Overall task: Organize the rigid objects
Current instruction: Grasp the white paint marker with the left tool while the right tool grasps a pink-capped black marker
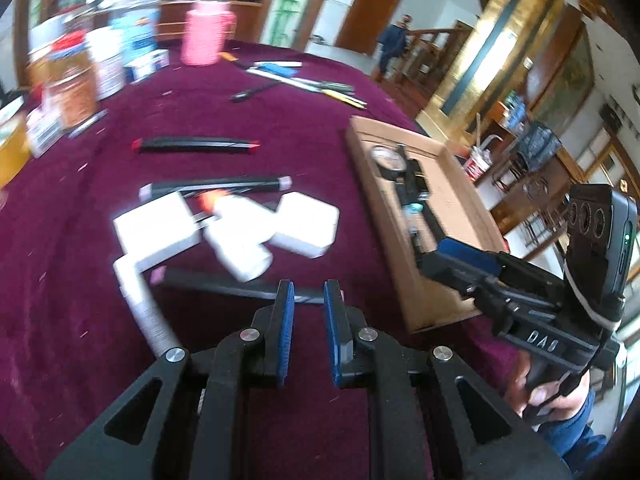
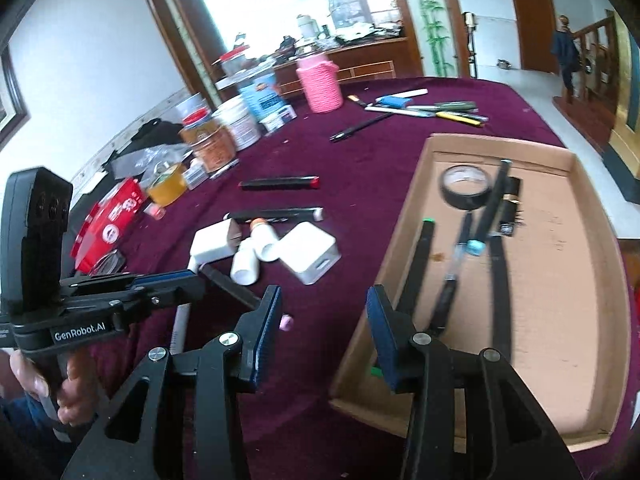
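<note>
My left gripper (image 1: 309,320) hangs over the dark red tablecloth, jaws nearly together with nothing between them. Just beyond its tips lies a black bar (image 1: 224,286) with a pink end. Past that sits a cluster of white adapters (image 1: 308,224) and small white bottles (image 2: 246,266). My right gripper (image 2: 324,320) stands open and empty above the near left corner of a cardboard tray (image 2: 560,152). The tray holds a black tape roll (image 2: 466,188), several black bars and a pen with a light blue cap (image 2: 474,247). Two more black bars (image 2: 280,183) (image 2: 280,213) lie on the cloth.
A pink knitted pot (image 2: 320,84) and several pens (image 2: 440,110) lie at the far side. Jars, tubs and boxes (image 2: 212,140) crowd the back left, with a red box (image 2: 112,216) nearer. A person (image 2: 566,52) stands by a far door. The tray reaches the table's right edge.
</note>
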